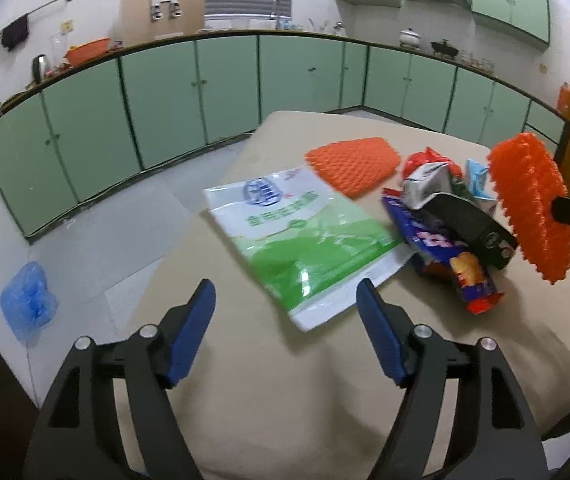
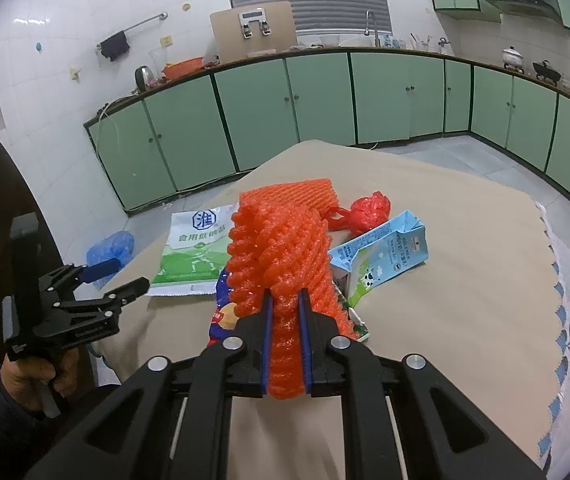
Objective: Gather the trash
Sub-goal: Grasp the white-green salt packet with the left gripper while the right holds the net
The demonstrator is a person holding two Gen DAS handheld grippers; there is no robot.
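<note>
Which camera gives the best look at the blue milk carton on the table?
The right wrist view. There the blue milk carton lies in full view on the table, printed side up, beside the orange foam net. The left wrist view shows only a blue corner of it behind the crumpled wrappers.

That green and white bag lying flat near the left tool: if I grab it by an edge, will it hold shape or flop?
The green and white bag lies flat and thin, so it probably flops and weighs little. Its glossy film may slip between the pads. One corner overhangs the table edge, likely the easiest pinch.
</note>
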